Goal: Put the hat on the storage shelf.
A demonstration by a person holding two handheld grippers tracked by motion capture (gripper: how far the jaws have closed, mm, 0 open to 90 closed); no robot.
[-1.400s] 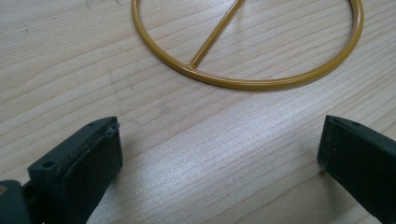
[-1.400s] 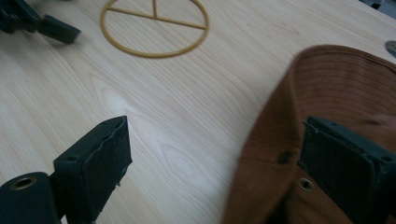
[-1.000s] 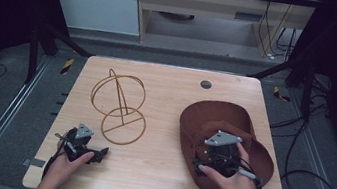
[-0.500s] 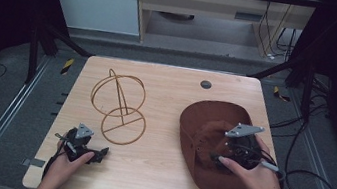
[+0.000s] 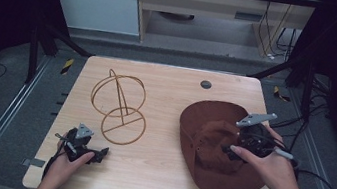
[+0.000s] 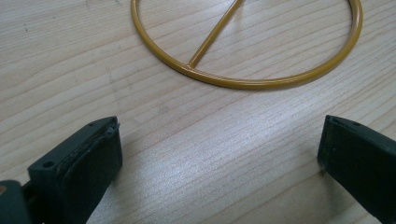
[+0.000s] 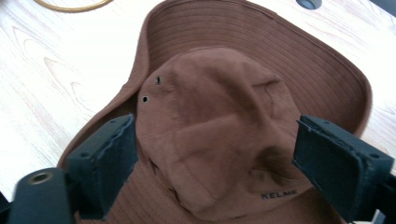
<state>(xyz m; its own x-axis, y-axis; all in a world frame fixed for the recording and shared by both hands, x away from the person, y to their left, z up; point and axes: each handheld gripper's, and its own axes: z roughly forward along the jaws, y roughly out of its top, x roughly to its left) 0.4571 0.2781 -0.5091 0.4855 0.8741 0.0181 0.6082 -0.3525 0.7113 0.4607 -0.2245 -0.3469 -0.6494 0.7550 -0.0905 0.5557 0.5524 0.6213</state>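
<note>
Jaws of the right gripper (image 7: 215, 154) stood wide apart and had just been closing a little, with the crown of the brown hat (image 7: 219, 116) between them, pads not pressing it. Hat lay brim up on the right side of the wooden table (image 5: 155, 168). Left gripper (image 6: 219, 154) was also spread apart, nothing between, resting low near the front left edge, just short of the wire stand (image 6: 247, 81).
</note>
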